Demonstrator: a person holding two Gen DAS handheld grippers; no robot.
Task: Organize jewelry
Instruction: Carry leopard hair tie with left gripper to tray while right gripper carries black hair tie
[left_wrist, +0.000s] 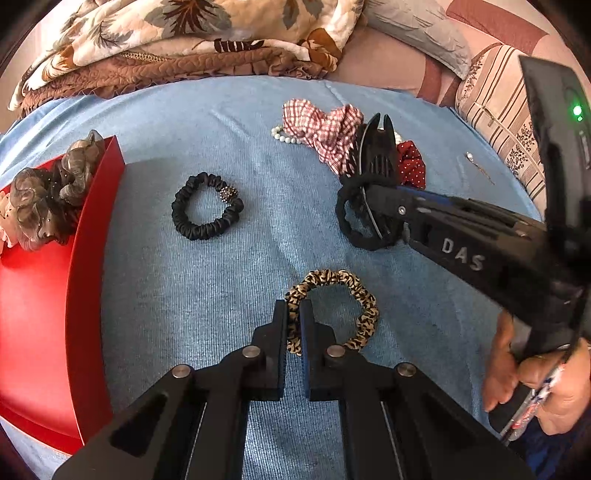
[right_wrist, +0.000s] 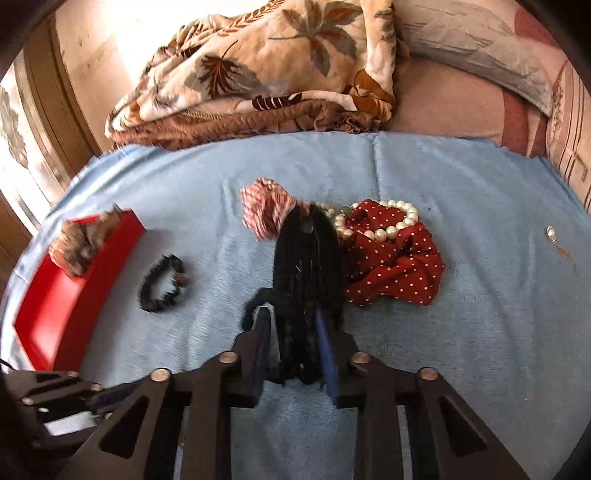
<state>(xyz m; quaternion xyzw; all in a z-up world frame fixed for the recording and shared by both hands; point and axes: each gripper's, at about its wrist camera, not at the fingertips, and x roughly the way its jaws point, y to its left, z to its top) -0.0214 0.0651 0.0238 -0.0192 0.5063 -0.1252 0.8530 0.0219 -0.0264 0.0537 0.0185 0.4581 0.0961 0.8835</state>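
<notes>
Both grippers are black with blue-lined fingers and silver round bolts; the right gripper (left_wrist: 373, 147) bears white "DAS" lettering, with a green light at two o'clock.

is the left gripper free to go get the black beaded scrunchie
Probably not yet: the left gripper is shut on the leopard scrunchie. The path over the blue cloth to the black beaded scrunchie looks open.
</notes>
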